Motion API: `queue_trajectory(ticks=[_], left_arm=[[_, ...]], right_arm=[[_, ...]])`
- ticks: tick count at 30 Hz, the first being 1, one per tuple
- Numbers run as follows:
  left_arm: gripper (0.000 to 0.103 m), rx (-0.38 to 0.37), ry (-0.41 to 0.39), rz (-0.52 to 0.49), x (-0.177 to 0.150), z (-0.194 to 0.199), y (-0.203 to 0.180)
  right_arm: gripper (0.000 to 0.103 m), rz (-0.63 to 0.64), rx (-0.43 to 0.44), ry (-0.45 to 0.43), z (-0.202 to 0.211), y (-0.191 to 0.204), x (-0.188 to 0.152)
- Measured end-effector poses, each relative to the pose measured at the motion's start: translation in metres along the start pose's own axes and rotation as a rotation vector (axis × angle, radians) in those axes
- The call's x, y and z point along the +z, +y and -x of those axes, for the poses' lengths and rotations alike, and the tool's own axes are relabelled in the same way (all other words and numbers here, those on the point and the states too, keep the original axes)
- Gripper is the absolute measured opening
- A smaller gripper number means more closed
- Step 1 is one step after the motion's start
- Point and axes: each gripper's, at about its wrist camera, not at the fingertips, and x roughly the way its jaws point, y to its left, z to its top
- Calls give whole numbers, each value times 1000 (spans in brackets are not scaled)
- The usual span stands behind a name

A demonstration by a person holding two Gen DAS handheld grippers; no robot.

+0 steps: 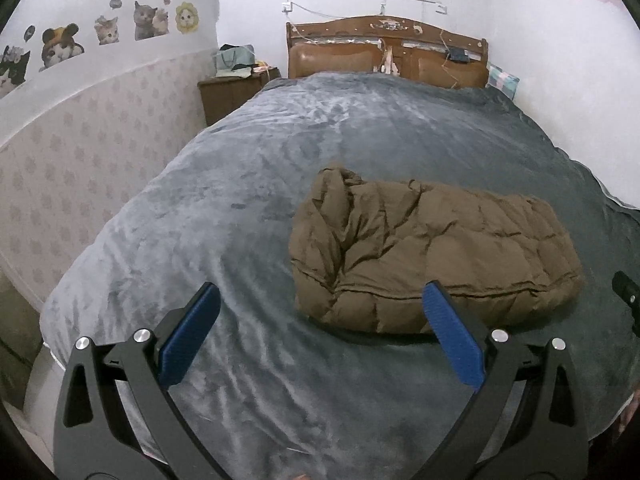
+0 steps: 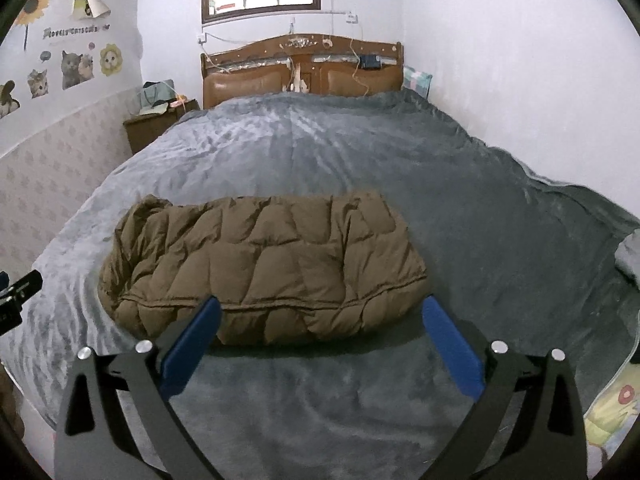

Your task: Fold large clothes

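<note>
A brown quilted puffer jacket [image 1: 432, 252] lies folded into a thick oblong bundle on the grey bed blanket [image 1: 256, 184]. It also shows in the right wrist view [image 2: 260, 268]. My left gripper [image 1: 320, 300] is open and empty, hovering near the bundle's front left corner, apart from it. My right gripper [image 2: 320, 312] is open and empty, just in front of the bundle's near edge, apart from it. The tip of the right gripper [image 1: 626, 292] shows at the right edge of the left wrist view. The left gripper's body [image 2: 18, 292] shows at the left edge of the right wrist view.
A wooden headboard [image 2: 300, 68] stands at the far end of the bed. A nightstand [image 1: 228, 92] with bags on it stands at the back left. Walls close in on both sides. A patterned pillow [image 2: 608, 408] lies at the bed's near right edge.
</note>
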Motion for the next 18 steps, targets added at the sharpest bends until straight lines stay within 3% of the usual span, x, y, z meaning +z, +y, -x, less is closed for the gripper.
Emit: queue_trajectory(ticks=[18], left_arm=[[100,0,-14,-33,0,14,-11]], right_arm=[[101,1,6,2,2,0,2]])
